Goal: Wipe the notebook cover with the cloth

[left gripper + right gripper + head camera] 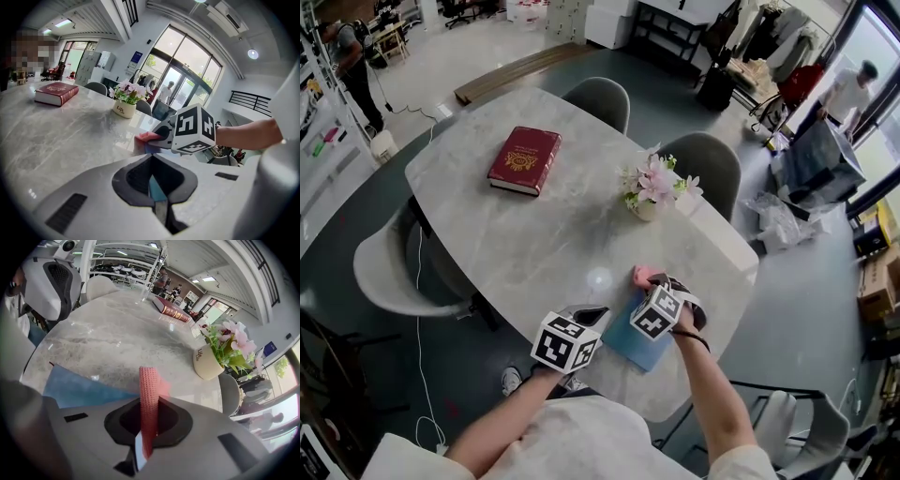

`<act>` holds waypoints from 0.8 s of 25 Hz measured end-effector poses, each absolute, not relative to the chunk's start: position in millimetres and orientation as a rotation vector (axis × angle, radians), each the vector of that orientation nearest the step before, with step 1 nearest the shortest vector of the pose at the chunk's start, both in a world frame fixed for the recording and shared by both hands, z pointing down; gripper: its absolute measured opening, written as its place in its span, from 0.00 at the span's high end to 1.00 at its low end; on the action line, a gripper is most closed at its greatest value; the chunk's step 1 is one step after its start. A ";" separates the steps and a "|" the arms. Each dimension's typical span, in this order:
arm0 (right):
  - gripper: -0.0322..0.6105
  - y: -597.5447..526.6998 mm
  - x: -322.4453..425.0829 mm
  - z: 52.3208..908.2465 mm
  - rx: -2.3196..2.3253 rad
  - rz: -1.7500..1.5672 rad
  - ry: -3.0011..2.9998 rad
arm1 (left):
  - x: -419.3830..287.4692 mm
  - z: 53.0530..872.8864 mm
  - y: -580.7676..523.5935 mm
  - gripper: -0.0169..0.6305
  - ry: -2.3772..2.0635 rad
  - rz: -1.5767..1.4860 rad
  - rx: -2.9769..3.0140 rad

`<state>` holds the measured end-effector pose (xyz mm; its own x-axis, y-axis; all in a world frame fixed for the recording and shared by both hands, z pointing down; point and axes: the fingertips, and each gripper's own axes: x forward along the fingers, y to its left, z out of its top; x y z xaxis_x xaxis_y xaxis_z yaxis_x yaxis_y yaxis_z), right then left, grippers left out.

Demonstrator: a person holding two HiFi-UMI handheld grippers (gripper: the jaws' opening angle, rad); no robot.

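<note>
A thin blue notebook [627, 341] lies flat at the near edge of the marble table [534, 244]. My left gripper [597, 318] is shut on the notebook's left edge; a blue strip [155, 188] shows between its jaws. Over the notebook's far corner, my right gripper [655, 282] is shut on a pink knitted cloth [641, 275]. In the right gripper view the cloth [149, 399] stands up out of the jaws, with the blue cover [79, 388] to its left. In the left gripper view the cloth [148, 137] touches the table by the notebook.
A thick red book [524, 159] lies at the table's far left. A small pot of pink flowers [649, 192] stands just beyond the notebook. Grey chairs [602, 97] ring the table. A person [853, 84] stands far right.
</note>
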<state>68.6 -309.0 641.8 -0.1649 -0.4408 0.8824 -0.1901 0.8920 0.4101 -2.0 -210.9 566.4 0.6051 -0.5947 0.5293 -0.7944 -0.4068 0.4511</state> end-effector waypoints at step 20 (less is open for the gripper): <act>0.93 -269.2 49.0 643.7 0.466 -0.203 -1.735 | -16.7 556.4 -197.0 0.96 -1.051 0.350 2.178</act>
<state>49.0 -269.2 643.7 -0.1531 -0.4146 0.8970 -0.1968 0.9023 0.3835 -16.7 -197.0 556.4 0.6370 -0.5851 0.5019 -0.7692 -0.4395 0.4639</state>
